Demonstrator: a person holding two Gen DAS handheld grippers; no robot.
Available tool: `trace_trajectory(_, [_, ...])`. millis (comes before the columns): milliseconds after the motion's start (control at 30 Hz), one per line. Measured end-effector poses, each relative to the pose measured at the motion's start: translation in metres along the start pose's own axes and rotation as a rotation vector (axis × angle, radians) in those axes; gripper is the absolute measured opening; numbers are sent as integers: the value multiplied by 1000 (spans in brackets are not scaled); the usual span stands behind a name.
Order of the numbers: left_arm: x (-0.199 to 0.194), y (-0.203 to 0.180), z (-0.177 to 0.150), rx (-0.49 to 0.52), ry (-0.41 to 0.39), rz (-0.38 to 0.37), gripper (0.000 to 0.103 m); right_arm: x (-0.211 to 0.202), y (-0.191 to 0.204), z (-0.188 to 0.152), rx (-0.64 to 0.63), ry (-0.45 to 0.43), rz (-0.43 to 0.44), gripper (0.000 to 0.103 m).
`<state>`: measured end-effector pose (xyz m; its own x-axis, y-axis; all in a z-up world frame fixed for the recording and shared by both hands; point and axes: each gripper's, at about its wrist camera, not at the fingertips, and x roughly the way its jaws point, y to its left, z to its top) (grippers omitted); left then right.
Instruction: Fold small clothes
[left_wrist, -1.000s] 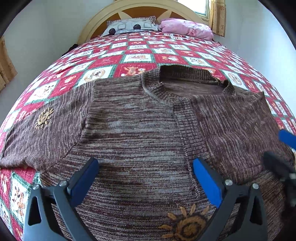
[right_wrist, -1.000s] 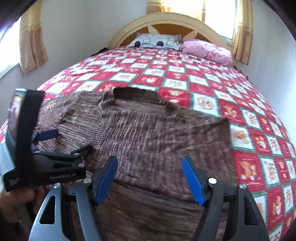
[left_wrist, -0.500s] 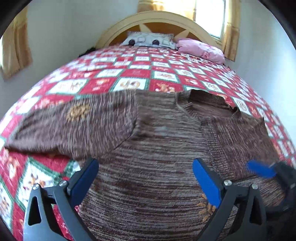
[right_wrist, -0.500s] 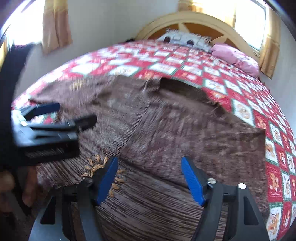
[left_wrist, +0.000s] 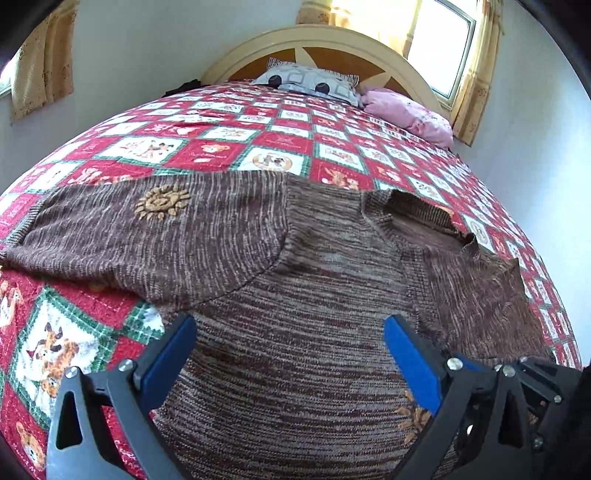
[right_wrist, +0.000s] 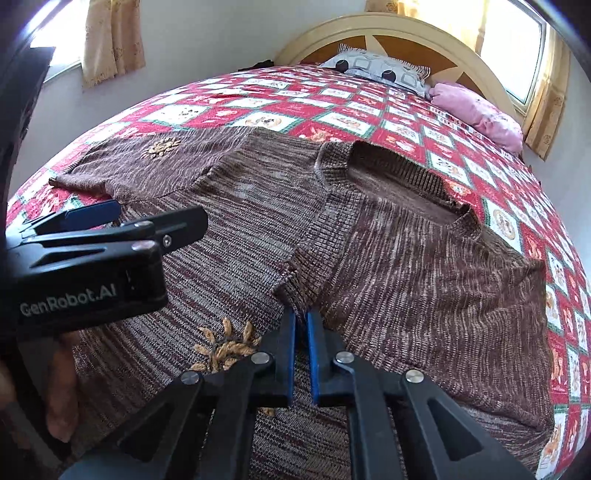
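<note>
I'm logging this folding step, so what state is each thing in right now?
Brown knit sweater: lying flat on the bed, right sleeve folded across the chest, left sleeve spread out.
Right claw: shut on the folded sleeve's ribbed cuff.
Left claw: open, over the sweater's body.
Red patchwork quilt: spread over the bed.

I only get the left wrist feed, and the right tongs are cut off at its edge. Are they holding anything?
Observer: Yes. The right tongs are shut on the ribbed cuff of the folded-in sleeve of the brown marled knit sweater.
Operator: Where does that cuff lie?
Observer: On the sweater's front, just to the right of the embroidered tan flower.
</note>
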<state>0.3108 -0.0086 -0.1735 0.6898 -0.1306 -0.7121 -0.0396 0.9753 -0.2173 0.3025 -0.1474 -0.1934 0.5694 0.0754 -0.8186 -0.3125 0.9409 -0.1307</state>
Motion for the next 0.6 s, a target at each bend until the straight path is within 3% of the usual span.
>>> trace_trajectory(33, [1, 0, 0, 2, 7, -5, 103, -4, 0, -1, -18, 6, -17, 53])
trace_trajectory(67, [2, 0, 0, 2, 11, -6, 103, -9, -1, -2, -22, -4, -20, 64])
trace_trajectory(100, [3, 0, 0, -1, 16, -3, 103, -17, -7, -2, -10, -34, -4, 68])
trace_trajectory(200, [3, 1, -1, -7, 19, -7, 103, -28, -36, -2, 89, -70, -11, 68])
trace_trajectory(300, [5, 2, -1, -16, 31, -7, 103, -3, -66, -9, 211, 35, -14, 68])
trace_trajectory(533, [-4, 15, -1, -40, 49, -17, 103, 5, -55, -21, 141, -27, -78, 68])
trace_trajectory(600, [-13, 25, -1, -45, 45, 27, 103, 6, -57, -23, 153, -35, -67, 68])
